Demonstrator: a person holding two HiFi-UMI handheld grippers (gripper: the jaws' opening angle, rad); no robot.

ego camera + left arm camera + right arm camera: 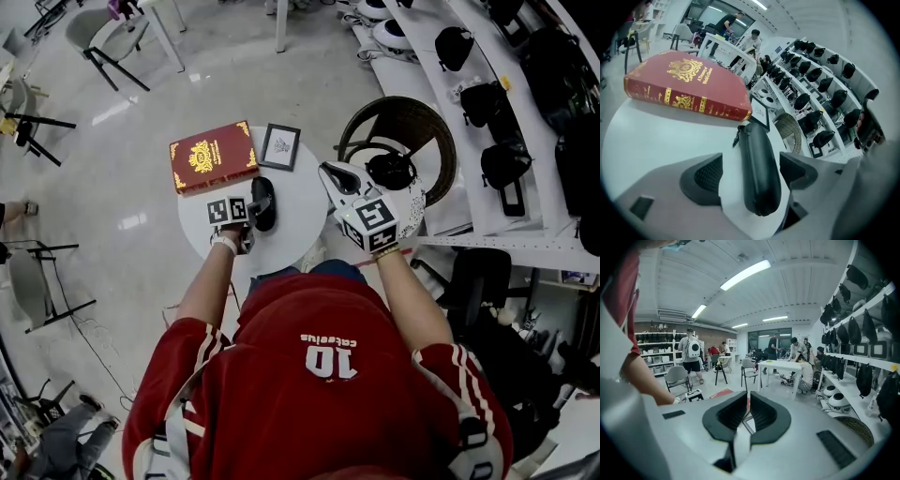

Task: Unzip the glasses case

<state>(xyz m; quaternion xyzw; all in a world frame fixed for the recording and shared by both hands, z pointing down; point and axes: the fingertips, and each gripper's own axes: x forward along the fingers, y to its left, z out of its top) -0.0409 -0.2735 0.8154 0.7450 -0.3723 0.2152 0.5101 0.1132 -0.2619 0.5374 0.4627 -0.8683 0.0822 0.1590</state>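
A black zipped glasses case [263,201] lies on the round white table [300,211], in front of a red book. In the left gripper view the case [758,159] runs lengthwise between the two jaws, its zip pull [736,138] at the far end towards the book. My left gripper [752,172] is open, and both pads [708,176] stand clear of the case's sides. In the head view my left gripper [251,223] sits at the case's near end. My right gripper [339,178] hovers over the table's right edge, its jaws [749,408] shut on nothing.
A red gold-printed book [212,155] and a small picture frame [279,146] lie at the table's far side. A wicker chair [412,122] stands right of the table, beside white shelves [497,103] with black helmets. People and chairs are farther off.
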